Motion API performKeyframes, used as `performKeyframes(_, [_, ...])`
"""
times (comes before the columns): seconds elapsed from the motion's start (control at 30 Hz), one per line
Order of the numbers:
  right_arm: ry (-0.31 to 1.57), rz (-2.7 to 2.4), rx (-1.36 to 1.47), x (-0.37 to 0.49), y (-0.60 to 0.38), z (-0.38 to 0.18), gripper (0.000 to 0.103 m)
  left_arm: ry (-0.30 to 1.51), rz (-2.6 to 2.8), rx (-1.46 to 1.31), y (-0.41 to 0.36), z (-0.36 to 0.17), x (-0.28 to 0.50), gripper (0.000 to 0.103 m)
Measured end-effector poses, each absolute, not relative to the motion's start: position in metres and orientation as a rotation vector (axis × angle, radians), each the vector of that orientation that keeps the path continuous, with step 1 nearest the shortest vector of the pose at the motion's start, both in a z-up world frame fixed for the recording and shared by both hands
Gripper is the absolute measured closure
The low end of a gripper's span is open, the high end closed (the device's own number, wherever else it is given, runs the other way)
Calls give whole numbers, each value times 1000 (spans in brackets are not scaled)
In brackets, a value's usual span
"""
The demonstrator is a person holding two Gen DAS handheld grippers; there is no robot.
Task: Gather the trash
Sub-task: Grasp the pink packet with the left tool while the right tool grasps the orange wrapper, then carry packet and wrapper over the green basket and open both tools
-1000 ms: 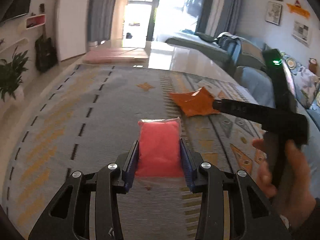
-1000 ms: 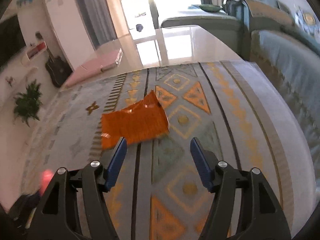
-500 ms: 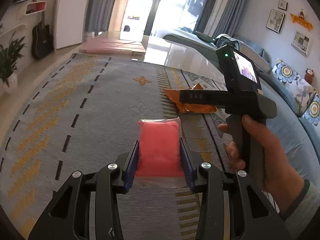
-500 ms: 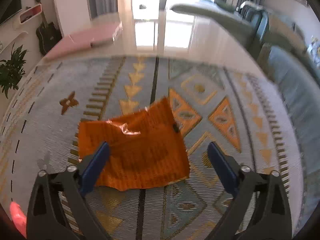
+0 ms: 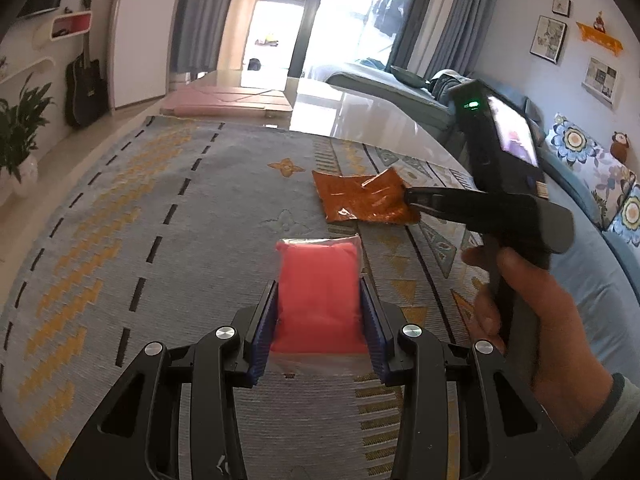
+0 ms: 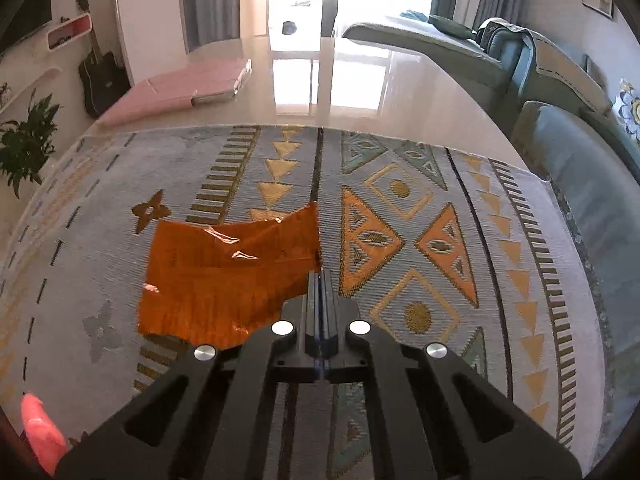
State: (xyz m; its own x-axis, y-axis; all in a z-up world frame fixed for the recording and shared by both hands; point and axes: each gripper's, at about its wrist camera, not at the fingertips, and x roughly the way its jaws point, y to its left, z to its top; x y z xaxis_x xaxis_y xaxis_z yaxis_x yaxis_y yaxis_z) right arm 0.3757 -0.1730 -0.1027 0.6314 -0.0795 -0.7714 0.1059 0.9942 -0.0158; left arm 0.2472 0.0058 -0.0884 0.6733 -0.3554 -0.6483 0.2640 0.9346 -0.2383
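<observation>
My left gripper is shut on a pink packet in clear plastic and holds it above the patterned rug. An orange foil wrapper lies flat on the rug. My right gripper is shut, its blue pads pressed together at the wrapper's right edge, and seems to pinch that edge. In the left wrist view the right gripper reaches the wrapper from the right. The pink packet shows at the lower left of the right wrist view.
The rug covers a glossy table. A pink folder lies at the table's far left. A blue sofa runs along the right. A guitar and a potted plant stand at the left wall.
My right gripper has moved down to the orange wrapper and closed from wide open onto its right edge. My left gripper has kept hold of the pink packet.
</observation>
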Motion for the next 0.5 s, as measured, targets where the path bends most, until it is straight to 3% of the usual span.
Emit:
performKeyframes(0.2, [834, -96, 97, 349, -182, -90, 103, 727, -375, -108, 0, -84, 242, 65])
performKeyframes(0.5, [735, -146, 149, 231, -236, -35, 103, 649, -563, -53, -42, -70, 203, 65])
